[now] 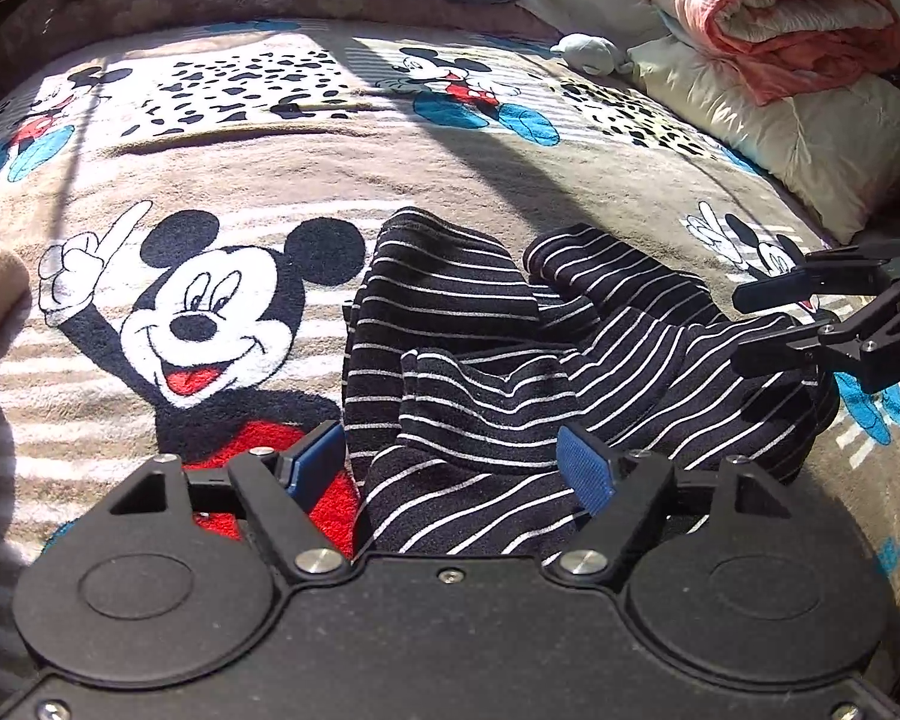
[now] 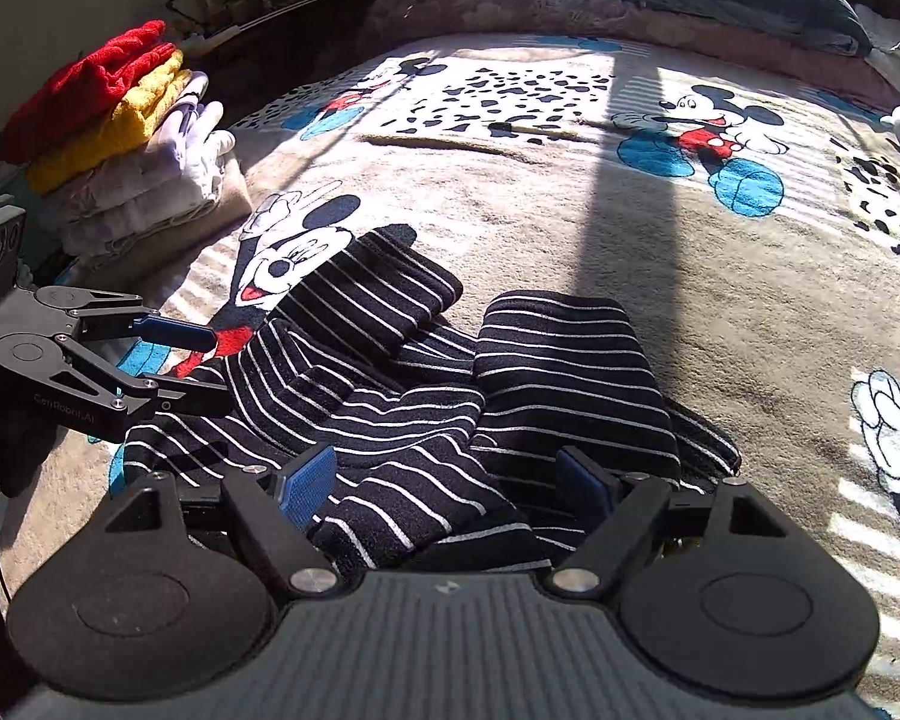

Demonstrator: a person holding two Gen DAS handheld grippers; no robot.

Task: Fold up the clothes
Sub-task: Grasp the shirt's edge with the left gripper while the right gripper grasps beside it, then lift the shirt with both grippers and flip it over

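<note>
A stack of folded clothes (image 2: 132, 138) sits at the bed's left edge, likely finished work; the left gripper (image 1: 450, 462) hovers with fingers spread over the near hem of the crumpled black striped garment (image 1: 510, 372) on the cartoon blanket (image 1: 390, 162); the right gripper (image 2: 444, 483) waits likewise, jaws apart, empty, seemingly for a two-corner pickup; no containers show

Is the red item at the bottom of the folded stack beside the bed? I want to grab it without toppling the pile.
No. The red garment sits on top of the stack, above the yellow garment and the pale folded clothes.
</note>
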